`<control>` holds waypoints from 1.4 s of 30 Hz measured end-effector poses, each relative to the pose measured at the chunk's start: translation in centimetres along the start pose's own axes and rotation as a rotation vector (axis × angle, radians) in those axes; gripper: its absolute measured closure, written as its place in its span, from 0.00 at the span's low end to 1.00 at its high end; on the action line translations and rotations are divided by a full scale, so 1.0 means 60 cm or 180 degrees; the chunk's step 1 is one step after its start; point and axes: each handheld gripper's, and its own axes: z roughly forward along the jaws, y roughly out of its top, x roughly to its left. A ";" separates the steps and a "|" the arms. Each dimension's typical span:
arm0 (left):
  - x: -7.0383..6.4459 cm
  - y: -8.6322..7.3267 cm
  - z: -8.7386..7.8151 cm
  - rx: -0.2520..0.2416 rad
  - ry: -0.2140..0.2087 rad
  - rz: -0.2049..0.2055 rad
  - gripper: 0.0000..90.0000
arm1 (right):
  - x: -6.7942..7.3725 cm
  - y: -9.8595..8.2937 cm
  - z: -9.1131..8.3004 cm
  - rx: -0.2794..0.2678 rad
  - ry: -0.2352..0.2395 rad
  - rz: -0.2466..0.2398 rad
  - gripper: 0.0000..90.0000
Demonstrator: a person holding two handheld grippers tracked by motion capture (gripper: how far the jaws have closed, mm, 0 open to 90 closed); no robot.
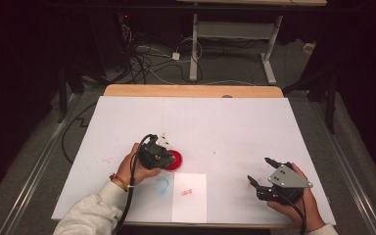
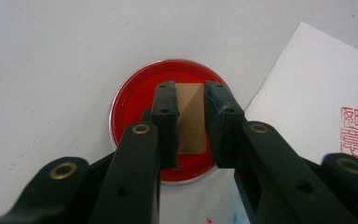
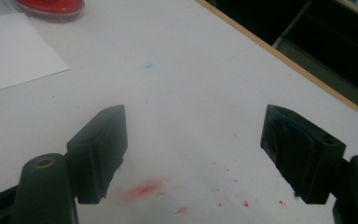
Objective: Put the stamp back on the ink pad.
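Red ink pad (image 2: 163,121) sits on the bench (image 1: 235,127) just left of the far corner of the paper (image 1: 189,197). Left claw (image 2: 190,116) is clamped on a wooden stamp (image 2: 191,119), holding it upright over the pad, likely to load its face with ink before another print beside the red mark (image 2: 352,131). Right claw (image 3: 193,154) rests near the right, jaws wide apart, empty.

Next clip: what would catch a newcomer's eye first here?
The round red ink pad, near the table's front left, stands out against the white table cover. The left gripper holds a small wooden stamp block over it. Just right of the pad lies a white paper sheet bearing a red stamp mark.
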 end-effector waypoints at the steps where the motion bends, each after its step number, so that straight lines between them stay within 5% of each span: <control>1: 0.000 0.000 0.000 -0.0005 -0.0002 -0.0005 0.82 | 0.000 0.000 0.000 0.0001 0.0001 -0.0001 0.25; 16: -0.002 -0.004 -0.004 -0.0122 0.0007 -0.0006 0.79 | -0.001 0.000 -0.002 -0.0013 -0.0012 -0.0006 0.25; 20: -0.008 -0.002 -0.014 -0.0199 0.0164 0.0051 0.73 | -0.001 0.001 -0.002 -0.0021 -0.0013 -0.0006 0.25; 31: -0.023 0.000 -0.040 -0.0599 0.0508 0.0133 0.56 | 0.000 0.001 -0.003 -0.0029 -0.0006 -0.0010 0.25; 38: -0.027 -0.002 -0.051 -0.0942 0.0572 0.0098 0.38 | 0.000 0.002 -0.004 -0.0037 -0.0007 -0.0009 0.25; 42: -0.030 -0.001 -0.052 -0.0995 0.0623 0.0085 0.30 | 0.000 0.001 -0.004 -0.0041 -0.0008 -0.0009 0.25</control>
